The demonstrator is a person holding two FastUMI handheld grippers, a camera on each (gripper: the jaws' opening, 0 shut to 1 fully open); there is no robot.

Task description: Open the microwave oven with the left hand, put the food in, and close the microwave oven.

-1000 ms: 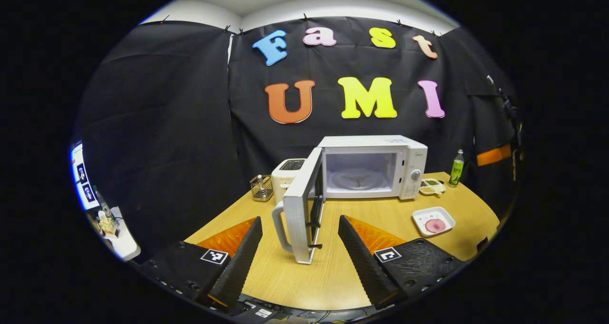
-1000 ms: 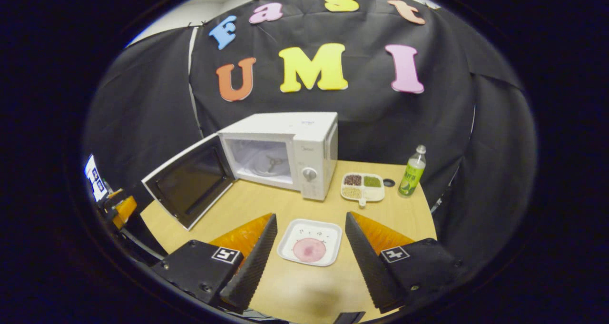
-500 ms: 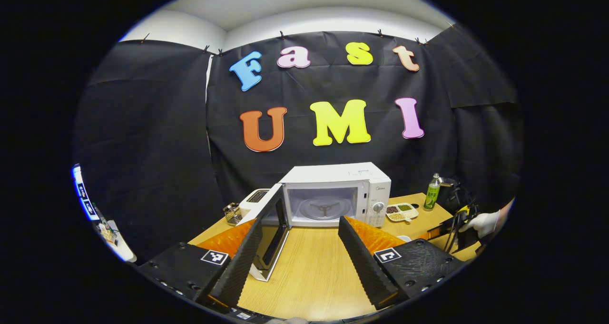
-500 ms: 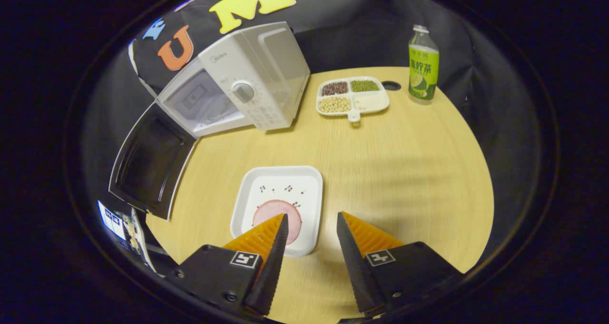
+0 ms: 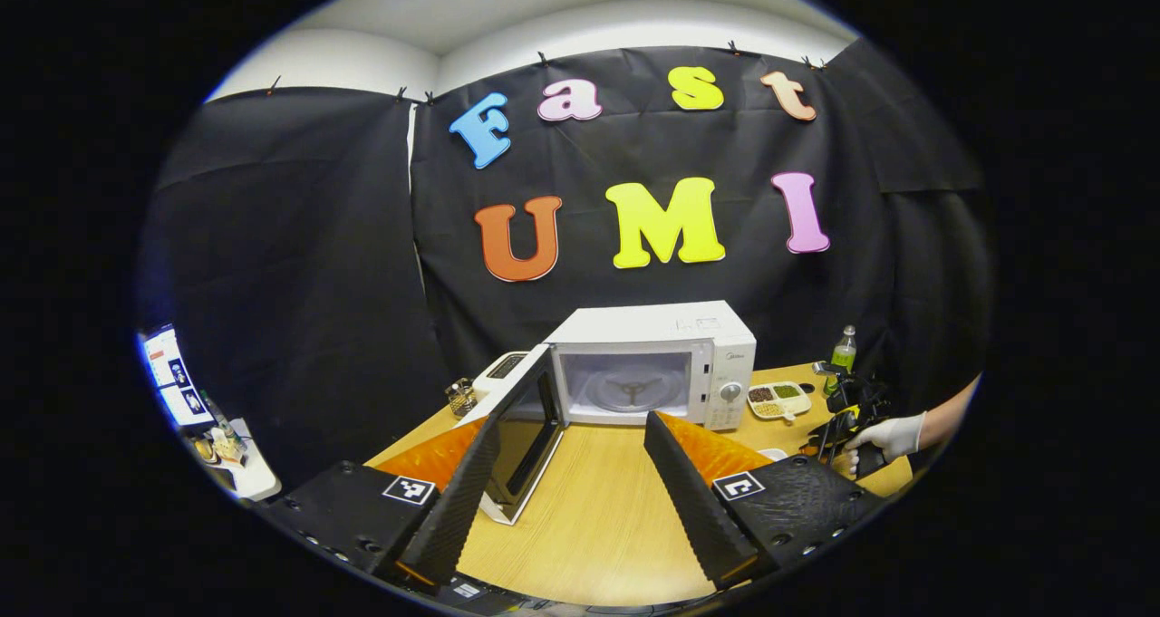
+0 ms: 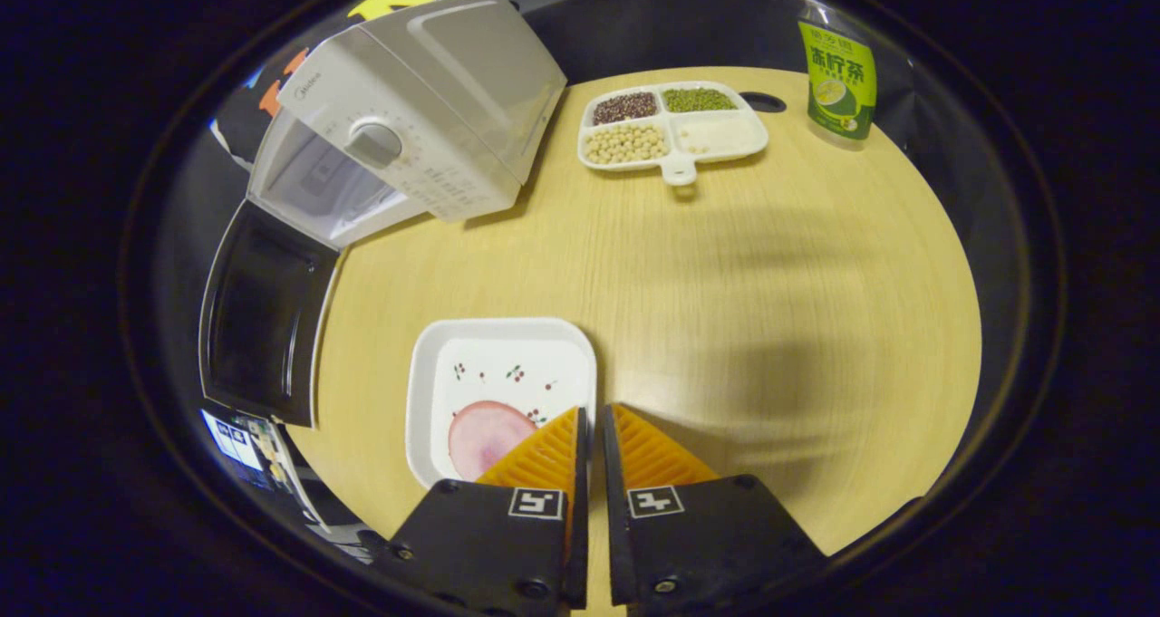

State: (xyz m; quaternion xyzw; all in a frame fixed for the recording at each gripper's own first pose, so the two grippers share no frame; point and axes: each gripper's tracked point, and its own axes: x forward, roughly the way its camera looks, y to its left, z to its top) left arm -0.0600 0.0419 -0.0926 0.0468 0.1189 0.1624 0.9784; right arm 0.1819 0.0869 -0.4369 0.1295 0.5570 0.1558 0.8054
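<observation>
With the white microwave oven door swung open, I hold my left gripper wide and empty while my right gripper, nearly closed, pinches the rim of the white square plate of pink food on the wooden desk.

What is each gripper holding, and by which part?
The right gripper pinches the plate by its right rim. The left gripper is open and holds nothing.

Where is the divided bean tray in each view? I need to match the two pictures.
Left gripper view: the divided bean tray sits right of centre, between the microwave and the green bottle.
Right gripper view: the tray is at top centre, far beyond the white plate.
Shared landmark: the microwave, with its dial side nearest the tray.
</observation>
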